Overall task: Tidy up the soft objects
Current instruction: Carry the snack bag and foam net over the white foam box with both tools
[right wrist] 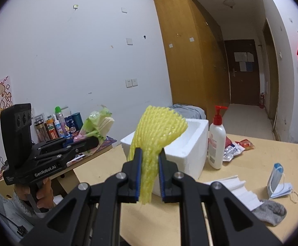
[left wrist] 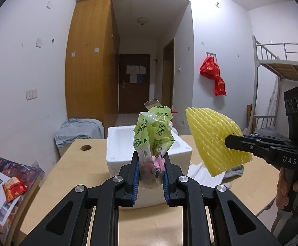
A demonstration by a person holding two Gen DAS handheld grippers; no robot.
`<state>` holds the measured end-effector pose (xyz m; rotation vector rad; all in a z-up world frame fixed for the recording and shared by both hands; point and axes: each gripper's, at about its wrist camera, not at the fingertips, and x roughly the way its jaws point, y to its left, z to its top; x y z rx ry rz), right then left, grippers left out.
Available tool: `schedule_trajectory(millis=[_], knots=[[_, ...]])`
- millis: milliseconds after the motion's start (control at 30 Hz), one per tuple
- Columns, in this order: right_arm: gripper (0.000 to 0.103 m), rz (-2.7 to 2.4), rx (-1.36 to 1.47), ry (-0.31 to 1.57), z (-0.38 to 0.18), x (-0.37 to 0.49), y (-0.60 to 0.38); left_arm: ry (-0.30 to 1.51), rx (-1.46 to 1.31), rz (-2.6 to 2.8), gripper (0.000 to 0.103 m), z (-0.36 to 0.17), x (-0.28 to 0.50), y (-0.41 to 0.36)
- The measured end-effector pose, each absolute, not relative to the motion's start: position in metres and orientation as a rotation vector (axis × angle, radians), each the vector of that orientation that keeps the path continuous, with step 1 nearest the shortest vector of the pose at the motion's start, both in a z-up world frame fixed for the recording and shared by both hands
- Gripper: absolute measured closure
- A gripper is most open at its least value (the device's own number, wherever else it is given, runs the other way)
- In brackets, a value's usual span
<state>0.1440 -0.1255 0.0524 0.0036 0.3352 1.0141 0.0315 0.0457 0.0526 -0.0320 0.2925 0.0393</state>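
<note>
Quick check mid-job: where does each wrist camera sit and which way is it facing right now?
Left wrist: rides the left gripper, facing the foam box and hallway door; it holds a green packet; the right gripper shows.
Right wrist: rides the right gripper, facing the foam box, holding yellow foam netting; the left gripper shows.
Shared: box, netting, packet, table.

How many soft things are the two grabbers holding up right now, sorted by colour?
Green: 1, the tissue pack in the left gripper
Yellow: 1, the foam net in the right gripper
Total: 2
</note>
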Motion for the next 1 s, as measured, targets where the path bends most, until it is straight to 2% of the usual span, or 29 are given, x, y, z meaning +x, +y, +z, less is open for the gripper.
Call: schedule_trajectory(millis=[1000], knots=[[0.085, 1.012, -0.015, 0.386, 0.073, 0.217, -0.068, 0.369, -0.054, 0.018, 0.082, 0.070, 0.129, 0.091]])
